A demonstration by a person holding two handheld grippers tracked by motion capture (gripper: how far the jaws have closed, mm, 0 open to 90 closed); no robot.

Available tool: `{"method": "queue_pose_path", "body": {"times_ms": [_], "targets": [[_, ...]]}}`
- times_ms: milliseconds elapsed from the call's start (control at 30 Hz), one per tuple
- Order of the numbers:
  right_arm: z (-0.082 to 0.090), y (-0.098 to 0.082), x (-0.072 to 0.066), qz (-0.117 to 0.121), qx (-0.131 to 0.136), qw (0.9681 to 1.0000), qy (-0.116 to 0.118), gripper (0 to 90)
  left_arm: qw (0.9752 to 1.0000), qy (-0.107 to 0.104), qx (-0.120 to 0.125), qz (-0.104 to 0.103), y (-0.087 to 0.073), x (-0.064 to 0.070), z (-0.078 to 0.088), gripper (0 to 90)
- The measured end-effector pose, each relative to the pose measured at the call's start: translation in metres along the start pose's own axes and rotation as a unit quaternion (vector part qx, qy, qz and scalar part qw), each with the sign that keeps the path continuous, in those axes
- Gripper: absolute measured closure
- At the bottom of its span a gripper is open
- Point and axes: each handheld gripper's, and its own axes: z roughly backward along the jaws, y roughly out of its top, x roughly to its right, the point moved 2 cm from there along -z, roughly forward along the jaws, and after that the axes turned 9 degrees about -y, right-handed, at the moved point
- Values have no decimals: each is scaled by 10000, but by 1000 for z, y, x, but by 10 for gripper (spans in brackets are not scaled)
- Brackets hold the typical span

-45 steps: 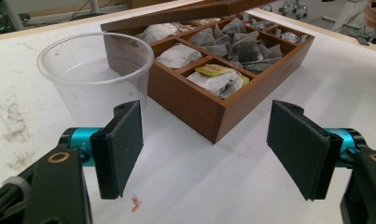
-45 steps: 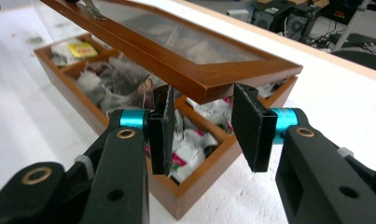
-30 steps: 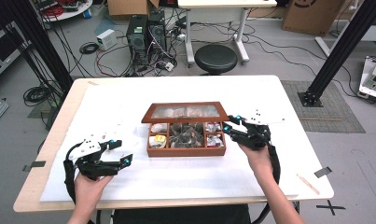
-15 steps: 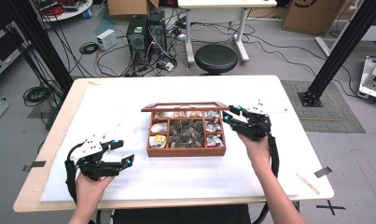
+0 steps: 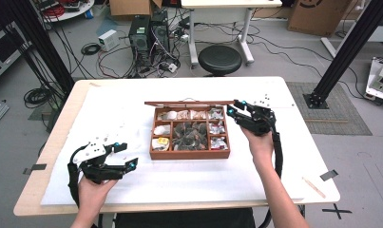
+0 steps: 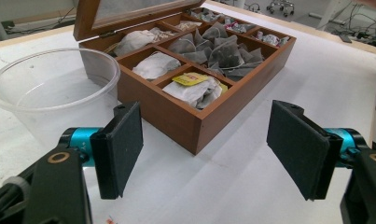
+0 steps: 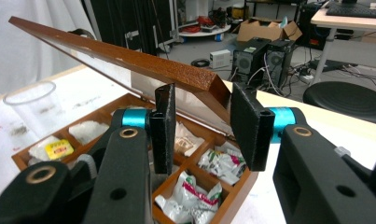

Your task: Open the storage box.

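Note:
A wooden tea box (image 5: 189, 153) with several compartments of tea bags (image 6: 195, 88) stands mid-table. Its glass-paned lid (image 7: 129, 58) is swung up on the back hinge. My right gripper (image 5: 236, 107) is at the lid's right corner, and in the right gripper view (image 7: 202, 116) its jaws pinch the lid's wooden frame across its thickness. My left gripper (image 5: 126, 155) hovers low over the table at the front left, jaws wide apart with nothing between them (image 6: 206, 140). A clear plastic cup (image 6: 50, 88) stands just left of the box.
White paper (image 5: 255, 180) covers the tabletop around the box. A small wooden stick (image 5: 315, 186) lies near the front right edge. Beyond the far edge are a stool (image 5: 220, 58), computers and cables on the floor.
The right gripper has moved up and toward the back with the lid's corner, and the lid has swung up further. The left gripper has stayed put.

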Motion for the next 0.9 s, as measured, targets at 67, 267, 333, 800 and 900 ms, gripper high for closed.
{"method": "queue_pose_path", "body": {"times_ms": [67, 267, 333, 800, 900], "targets": [[-2, 2, 1, -55, 24, 10000, -3, 620, 10000, -4, -8, -4, 0, 0, 0, 269], [-8, 6, 4, -140, 126, 9998, 17, 610, 10000, 1, -8, -3, -1, 1, 1, 268], [-10, 8, 6, -163, 135, 9998, 18, 607, 10000, 5, -6, -12, -2, 1, 1, 268], [-24, 21, 14, -345, 256, 9991, 8, 592, 10000, 12, -49, -10, -3, 1, 0, 269], [-27, 22, 17, -367, 245, 9990, 50, 587, 10000, -6, -78, -27, -3, 2, -1, 268]]}}
